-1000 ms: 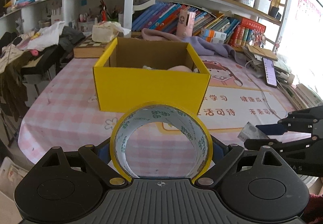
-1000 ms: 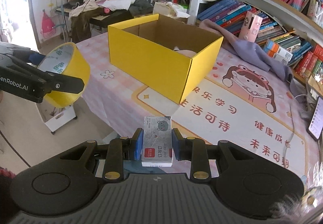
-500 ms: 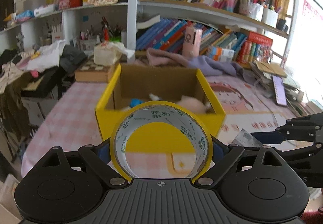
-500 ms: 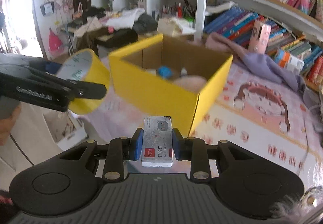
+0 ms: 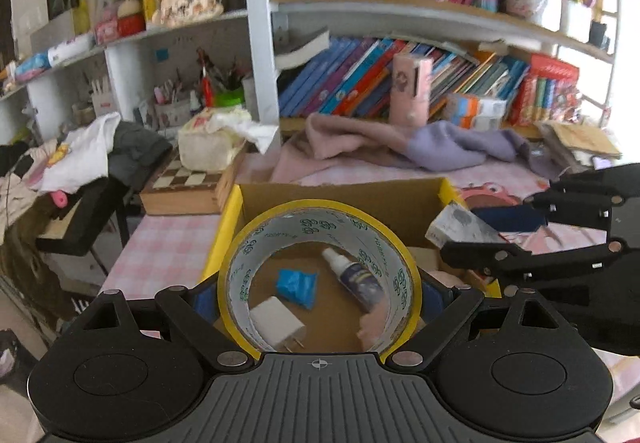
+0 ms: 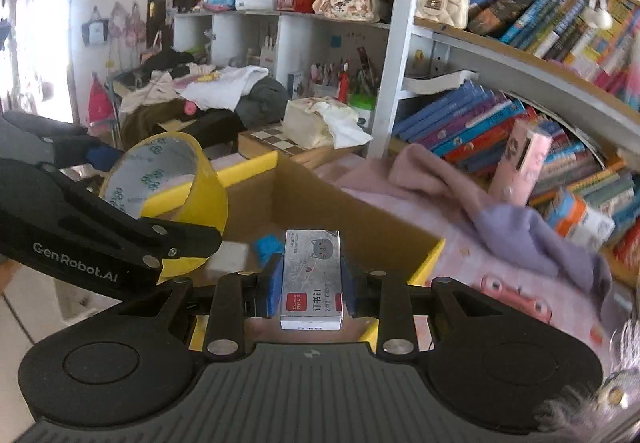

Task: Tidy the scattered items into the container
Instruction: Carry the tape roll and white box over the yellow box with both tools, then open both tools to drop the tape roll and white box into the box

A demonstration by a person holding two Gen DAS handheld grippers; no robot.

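Both loads hang over the box (image 5: 448,191) — left tool (image 5: 320,283) grips tape (image 5: 320,275), right tool (image 6: 308,279) pinches a staple pack (image 6: 312,275). Next: lower, release inside.

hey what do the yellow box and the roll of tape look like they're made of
Yellow box: likely cardboard, with a plain brown matte inside and a smooth yellow outer skin. Roll of tape: apparently glossy yellow plastic film wound on a pale, printed core, probably paper; the outer band shines.
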